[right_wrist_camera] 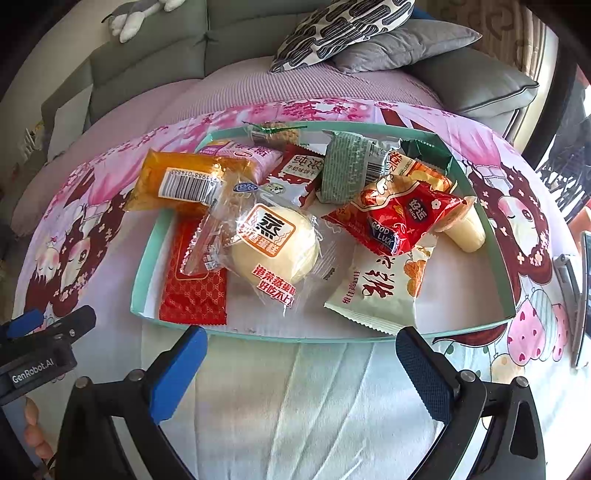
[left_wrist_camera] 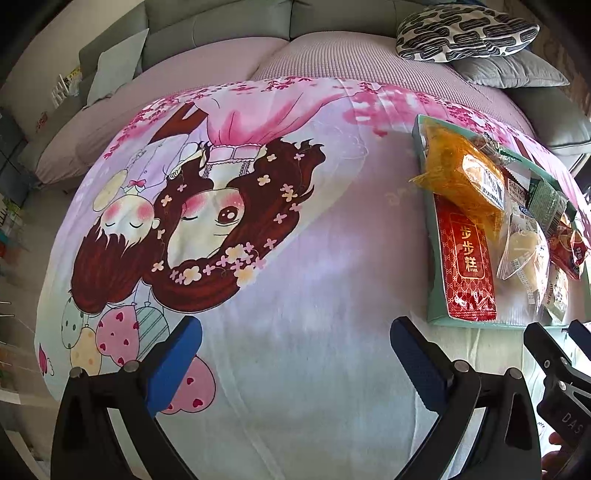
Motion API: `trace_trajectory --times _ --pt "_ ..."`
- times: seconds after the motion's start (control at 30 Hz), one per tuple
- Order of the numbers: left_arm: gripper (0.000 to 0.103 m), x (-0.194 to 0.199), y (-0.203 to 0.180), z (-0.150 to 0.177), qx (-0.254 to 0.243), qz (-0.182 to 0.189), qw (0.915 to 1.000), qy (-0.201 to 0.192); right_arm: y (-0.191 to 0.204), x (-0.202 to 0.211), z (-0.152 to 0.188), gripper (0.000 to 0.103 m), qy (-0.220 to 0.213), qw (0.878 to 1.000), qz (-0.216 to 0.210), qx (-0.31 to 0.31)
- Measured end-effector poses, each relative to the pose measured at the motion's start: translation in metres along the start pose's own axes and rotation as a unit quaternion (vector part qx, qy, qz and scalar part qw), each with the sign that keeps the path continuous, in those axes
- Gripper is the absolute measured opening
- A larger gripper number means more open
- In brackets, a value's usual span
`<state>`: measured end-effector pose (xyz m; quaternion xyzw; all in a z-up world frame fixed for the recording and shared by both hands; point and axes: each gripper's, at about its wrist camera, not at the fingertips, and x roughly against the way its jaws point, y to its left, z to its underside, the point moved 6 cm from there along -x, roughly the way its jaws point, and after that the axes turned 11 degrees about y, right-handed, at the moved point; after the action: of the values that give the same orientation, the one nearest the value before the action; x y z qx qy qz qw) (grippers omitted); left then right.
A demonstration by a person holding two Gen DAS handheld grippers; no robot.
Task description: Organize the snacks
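Observation:
A shallow teal tray lies on a cartoon-print blanket and holds several snack packets: an orange packet over its left rim, a flat red packet, a clear-wrapped steamed cake, a white packet, a red "Good Luck" packet and a green packet. My right gripper is open and empty just before the tray's near rim. My left gripper is open and empty over bare blanket, left of the tray. The orange packet and red packet show there too.
A grey sofa with a patterned cushion and a grey cushion lies behind the blanket. The right gripper's tips show at the left view's right edge. A dark flat object lies at the right.

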<state>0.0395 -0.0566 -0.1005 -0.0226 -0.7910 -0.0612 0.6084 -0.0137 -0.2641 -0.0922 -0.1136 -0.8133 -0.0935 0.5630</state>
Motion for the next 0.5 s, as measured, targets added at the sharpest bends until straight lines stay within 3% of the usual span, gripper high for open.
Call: trace_trajectory --times 0.5 --pt "0.102 0.0023 -0.0031 0.0007 -0.006 0.021 0.9998 0.004 0.0027 -0.0029 0.0001 0.103 0.002 1.000 -0.004 0.004"
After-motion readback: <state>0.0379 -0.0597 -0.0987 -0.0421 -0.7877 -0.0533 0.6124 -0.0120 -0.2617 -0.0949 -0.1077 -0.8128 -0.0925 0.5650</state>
